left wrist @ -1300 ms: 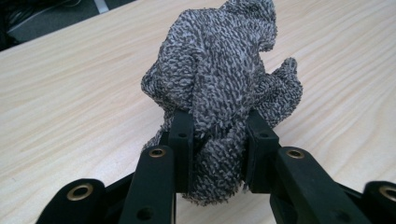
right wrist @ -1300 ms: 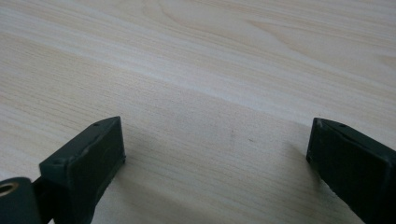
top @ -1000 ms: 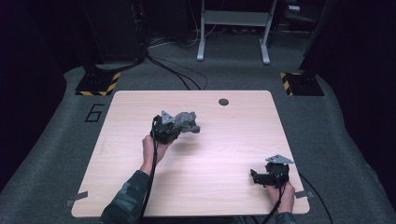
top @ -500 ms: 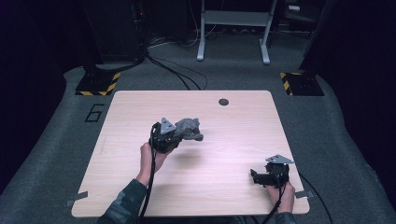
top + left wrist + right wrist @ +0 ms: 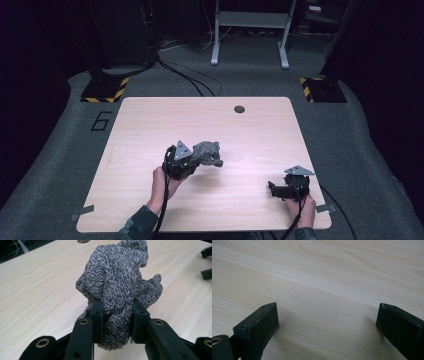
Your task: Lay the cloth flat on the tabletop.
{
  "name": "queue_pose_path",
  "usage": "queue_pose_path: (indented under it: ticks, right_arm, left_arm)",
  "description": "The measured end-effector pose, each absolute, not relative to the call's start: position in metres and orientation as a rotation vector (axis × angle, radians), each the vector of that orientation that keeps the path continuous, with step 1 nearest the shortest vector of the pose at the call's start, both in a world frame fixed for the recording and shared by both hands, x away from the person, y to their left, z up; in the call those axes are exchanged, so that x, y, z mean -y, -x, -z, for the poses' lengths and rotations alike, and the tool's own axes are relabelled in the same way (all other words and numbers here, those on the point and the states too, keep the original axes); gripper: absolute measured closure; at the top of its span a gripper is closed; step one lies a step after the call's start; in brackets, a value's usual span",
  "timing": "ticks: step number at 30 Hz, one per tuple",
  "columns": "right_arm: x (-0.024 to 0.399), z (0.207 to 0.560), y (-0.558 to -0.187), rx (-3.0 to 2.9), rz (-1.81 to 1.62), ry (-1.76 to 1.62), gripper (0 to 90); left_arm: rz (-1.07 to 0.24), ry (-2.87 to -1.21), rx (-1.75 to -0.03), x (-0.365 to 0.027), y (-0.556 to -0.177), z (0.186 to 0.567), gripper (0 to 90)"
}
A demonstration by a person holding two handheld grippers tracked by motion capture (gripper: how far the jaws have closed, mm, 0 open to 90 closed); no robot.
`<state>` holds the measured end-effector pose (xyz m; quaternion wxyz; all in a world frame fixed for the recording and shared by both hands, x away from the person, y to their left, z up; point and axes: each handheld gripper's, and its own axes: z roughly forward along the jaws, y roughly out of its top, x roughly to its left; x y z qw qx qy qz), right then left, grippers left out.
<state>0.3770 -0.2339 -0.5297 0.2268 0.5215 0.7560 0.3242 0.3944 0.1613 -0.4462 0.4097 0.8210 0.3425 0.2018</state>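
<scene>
Where the left gripper (image 5: 117,315) clamps the grey knitted cloth (image 5: 117,285), its two black jaws stand partway closed, each pad pressed into the bunched fabric from either side. The cloth bulges up between and beyond the jaws in a crumpled mass, with a fold spilling out to the right and a lower end hanging below the pads. In the high view the left gripper (image 5: 192,161) sits near the middle of the table (image 5: 150,125), a little to the left, and the cloth (image 5: 207,152) sticks out from it toward the right and far side. Whether the cloth's lower end touches the wood cannot be told. The person's left hand (image 5: 162,184) holds the gripper from the near side, with a cable trailing back along the forearm.

The right gripper (image 5: 327,322) has its jaws spread wide with only bare wood grain between them; nothing is held. In the high view it rests (image 5: 280,189) close to the near right corner of the table, well apart from the cloth, with the right hand (image 5: 301,206) behind it. A small dark round hole (image 5: 239,108) lies near the table's far edge.
</scene>
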Motion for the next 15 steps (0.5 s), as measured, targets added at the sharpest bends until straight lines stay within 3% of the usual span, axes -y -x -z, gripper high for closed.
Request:
queue_pose_path:
  ticks: [15]
  right_arm:
    - [0.234, 0.530, -0.377, -2.082, -0.895, -1.435, 3.7]
  left_arm:
    - [-0.396, -2.139, -0.839, -0.147, -0.364, 0.479, 68.2]
